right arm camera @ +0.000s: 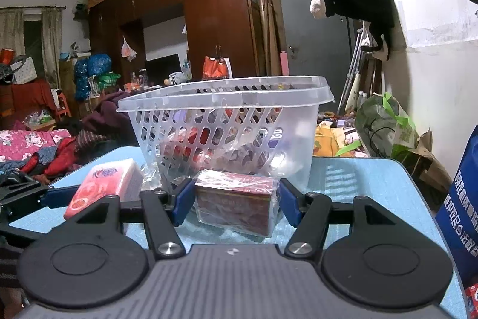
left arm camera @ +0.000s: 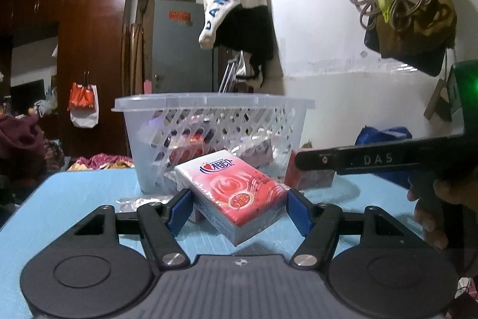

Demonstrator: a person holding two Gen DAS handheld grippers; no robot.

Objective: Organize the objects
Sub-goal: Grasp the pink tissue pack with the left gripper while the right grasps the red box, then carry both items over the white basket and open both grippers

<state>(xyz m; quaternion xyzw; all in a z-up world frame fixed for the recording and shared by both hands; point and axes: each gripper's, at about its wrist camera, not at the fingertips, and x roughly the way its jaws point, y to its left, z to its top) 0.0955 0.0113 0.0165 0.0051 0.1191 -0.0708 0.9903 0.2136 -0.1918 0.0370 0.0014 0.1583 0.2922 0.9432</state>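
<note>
A clear slotted plastic basket (left arm camera: 215, 121) stands on the blue table (left arm camera: 77, 193) and holds several wrapped items; it also shows in the right wrist view (right arm camera: 227, 121). My left gripper (left arm camera: 237, 208) is shut on a pink tissue pack (left arm camera: 239, 190), tilted and held just above the table in front of the basket. The pack also shows at the left of the right wrist view (right arm camera: 104, 187). My right gripper (right arm camera: 234, 202) is shut on a dark red wrapped box (right arm camera: 236, 199) by the basket's front. That box (left arm camera: 310, 175) and the right gripper's arm show at the right of the left wrist view.
A crinkled clear wrapper (left arm camera: 140, 201) lies by the basket's left foot. A blue bag (right arm camera: 460, 193) stands at the table's right edge. Clothes and a white cap (left arm camera: 236, 5) hang on the wall behind. A green bag (right arm camera: 385, 127) sits beyond the table.
</note>
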